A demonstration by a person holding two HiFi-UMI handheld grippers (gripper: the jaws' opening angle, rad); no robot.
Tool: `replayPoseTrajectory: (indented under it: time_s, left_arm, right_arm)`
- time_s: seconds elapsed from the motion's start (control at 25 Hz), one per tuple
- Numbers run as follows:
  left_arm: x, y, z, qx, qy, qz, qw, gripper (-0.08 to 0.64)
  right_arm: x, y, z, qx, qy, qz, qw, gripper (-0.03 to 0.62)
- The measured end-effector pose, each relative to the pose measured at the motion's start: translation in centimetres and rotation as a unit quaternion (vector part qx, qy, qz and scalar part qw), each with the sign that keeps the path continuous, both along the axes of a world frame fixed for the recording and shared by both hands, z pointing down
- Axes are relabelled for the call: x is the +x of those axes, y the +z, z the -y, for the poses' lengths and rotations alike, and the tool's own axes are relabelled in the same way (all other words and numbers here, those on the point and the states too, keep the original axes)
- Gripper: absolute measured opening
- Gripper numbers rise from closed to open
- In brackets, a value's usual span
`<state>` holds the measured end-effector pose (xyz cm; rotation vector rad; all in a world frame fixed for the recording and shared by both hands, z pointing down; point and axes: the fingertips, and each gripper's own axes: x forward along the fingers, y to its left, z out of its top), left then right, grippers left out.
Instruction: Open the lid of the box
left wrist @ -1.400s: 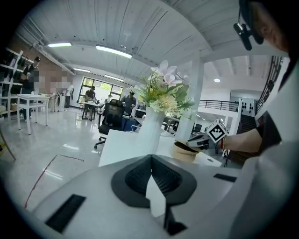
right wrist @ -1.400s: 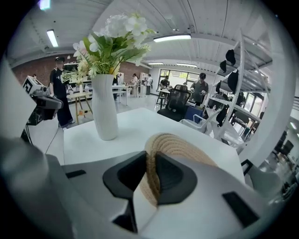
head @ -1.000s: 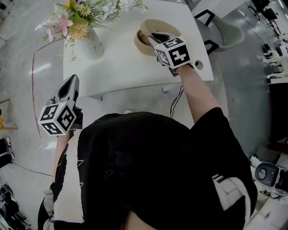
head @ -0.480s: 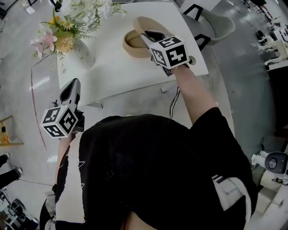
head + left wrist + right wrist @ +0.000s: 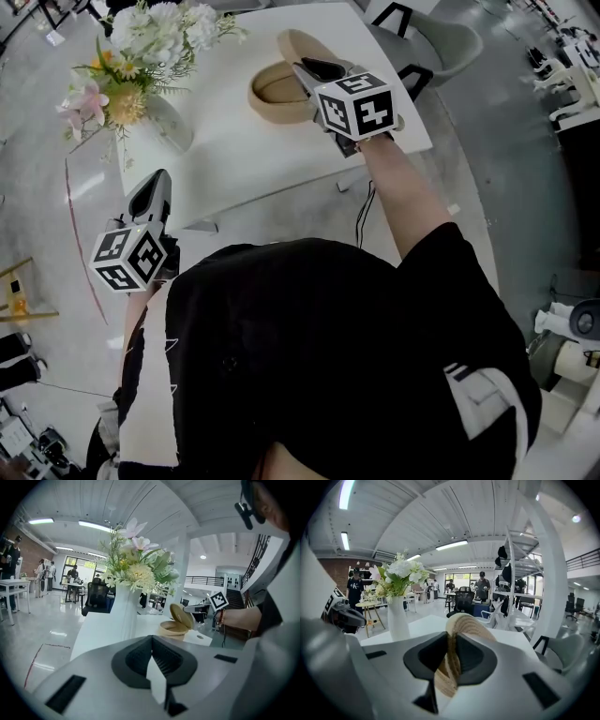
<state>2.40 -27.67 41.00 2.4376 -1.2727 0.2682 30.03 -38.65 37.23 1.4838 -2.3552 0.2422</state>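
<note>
At the top centre of the head view, the right tool [image 5: 307, 67] is clamped on the edge of the tan lid [image 5: 298, 45]. The lid is tilted up over the round box [image 5: 279, 92] on the white bench [image 5: 234, 141]. At lower left, off the bench, the left tool [image 5: 156, 186] is closed and empty.

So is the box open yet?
Nearly. The lid is already tipped up off the box, so its inside shows. The right gripper is pinching the lid's edge. Left: probably open it fully and let go.
</note>
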Motion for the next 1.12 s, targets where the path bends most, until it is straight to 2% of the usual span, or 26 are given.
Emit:
replayPoseTrajectory:
  time_s: [0.36,0.68,1.12]
  left_arm:
    - [-0.5,-0.1,0.4,0.003,-0.003,-0.001,1.0,0.011]
    - [-1.3,-0.3,0.2,0.007,-0.009,-0.002,0.9999,0.011]
    - [-2.1,0.0,-0.3,0.003,0.001,-0.008,1.0,0.011]
  right_arm:
    - [1.7,-1.0,0.0,0.007,0.04,0.045,0.998,0.066]
    - [4.0,-2.3,-0.2,0.013,0.08,0.098,0.992,0.066]
    - [5.4,-4.6,-1.3,0.045,0.121,0.119,0.984,0.066]
